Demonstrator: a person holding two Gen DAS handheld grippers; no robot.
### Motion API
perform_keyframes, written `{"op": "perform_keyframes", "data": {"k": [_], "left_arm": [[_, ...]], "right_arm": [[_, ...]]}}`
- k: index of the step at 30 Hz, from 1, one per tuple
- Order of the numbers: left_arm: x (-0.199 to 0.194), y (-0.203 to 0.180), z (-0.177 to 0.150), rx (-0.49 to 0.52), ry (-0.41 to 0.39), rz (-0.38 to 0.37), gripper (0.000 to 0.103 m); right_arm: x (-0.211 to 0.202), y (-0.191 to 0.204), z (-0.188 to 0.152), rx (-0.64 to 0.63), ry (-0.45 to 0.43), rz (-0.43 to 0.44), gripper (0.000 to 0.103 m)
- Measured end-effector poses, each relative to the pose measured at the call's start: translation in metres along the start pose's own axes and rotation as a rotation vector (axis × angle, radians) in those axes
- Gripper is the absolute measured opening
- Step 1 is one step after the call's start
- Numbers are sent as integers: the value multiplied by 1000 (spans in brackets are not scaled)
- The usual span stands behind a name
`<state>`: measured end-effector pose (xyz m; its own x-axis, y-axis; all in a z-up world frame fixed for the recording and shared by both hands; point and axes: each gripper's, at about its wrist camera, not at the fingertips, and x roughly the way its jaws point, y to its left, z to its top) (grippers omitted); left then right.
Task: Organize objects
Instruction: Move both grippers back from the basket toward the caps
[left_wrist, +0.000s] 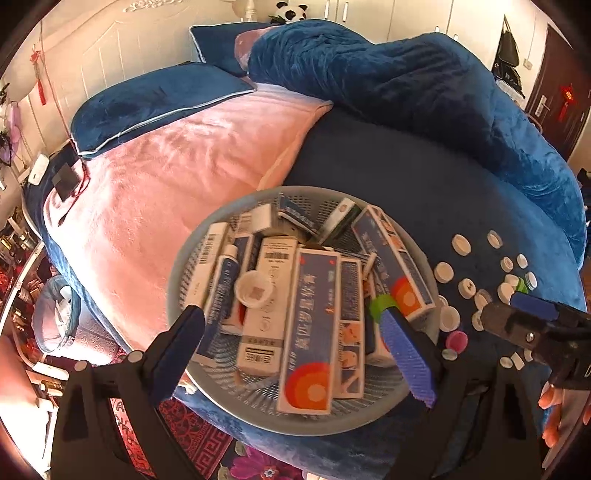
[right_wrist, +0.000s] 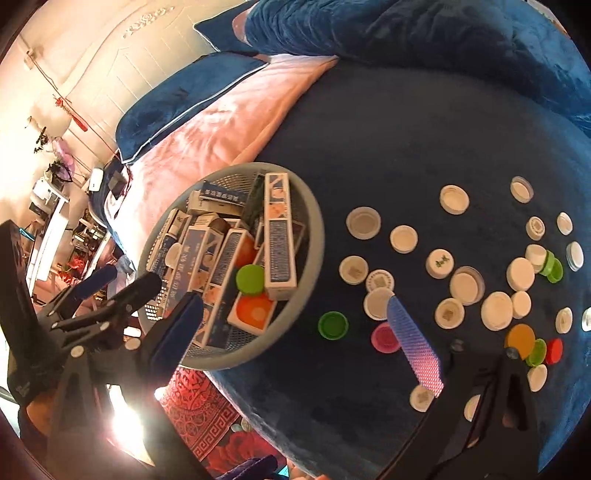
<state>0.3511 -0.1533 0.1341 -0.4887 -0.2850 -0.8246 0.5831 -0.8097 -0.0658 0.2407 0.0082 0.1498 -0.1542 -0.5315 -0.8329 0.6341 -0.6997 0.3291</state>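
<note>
A round grey basket (left_wrist: 207, 236) (right_wrist: 314, 236) sits on the blue bed, filled with several medicine boxes (left_wrist: 314, 332) and a tube. A white cap (left_wrist: 255, 291) and a green cap (left_wrist: 382, 304) (right_wrist: 250, 278) lie on the boxes. My left gripper (left_wrist: 295, 332) is open above the basket and holds nothing. My right gripper (right_wrist: 295, 325) is open over the basket's near rim; it also shows at the right of the left wrist view (left_wrist: 524, 314). Many loose bottle caps (right_wrist: 461, 284) (left_wrist: 461, 243) lie on the bed right of the basket, mostly white, with a green cap (right_wrist: 333, 325) and a pink cap (right_wrist: 384, 338).
Blue pillows (left_wrist: 155, 103) and a pink blanket (left_wrist: 177, 166) lie behind the basket, and a rumpled blue quilt (left_wrist: 406, 74) lies at the back right. A red patterned rug (right_wrist: 207, 424) covers the floor below the bed edge. Cluttered shelves (right_wrist: 55, 221) stand at the left.
</note>
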Motion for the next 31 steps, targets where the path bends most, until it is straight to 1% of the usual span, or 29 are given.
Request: {"op": "perform_keyframes", "data": {"k": [3, 6, 10, 13, 17, 20, 23, 25, 28, 30, 31], "left_arm": [[1, -10, -3, 20, 4, -4, 97], [0, -21, -5, 28, 7, -25, 97], [-11, -38, -10, 19, -18, -108, 97], [-12, -56, -12, 30, 4, -119, 97], [-13, -91, -20, 87, 28, -169, 97], [-12, -118, -28, 148, 32, -195, 97], [-4, -145, -41, 196, 58, -256, 97], [4, -161, -51, 231, 79, -282, 97], [19, -181, -70, 281, 89, -298, 97], [31, -185, -84, 296, 94, -290, 97], [39, -184, -92, 295, 108, -286, 97]], "right_arm": [[-4, -8, -2, 16, -3, -9, 100], [-9, -17, -6, 31, -10, -24, 100], [-19, -33, -12, 58, -24, -46, 100], [-30, -50, -20, 94, -41, -60, 100], [-51, -76, -36, 149, -71, -94, 100], [-68, -97, -53, 187, -104, -150, 100], [-82, -121, -72, 219, -123, -229, 100], [-88, -140, -85, 246, -127, -275, 100], [-94, -168, -104, 296, -134, -350, 100], [-96, -188, -118, 335, -138, -406, 100], [-95, -196, -124, 356, -135, -425, 100]]}}
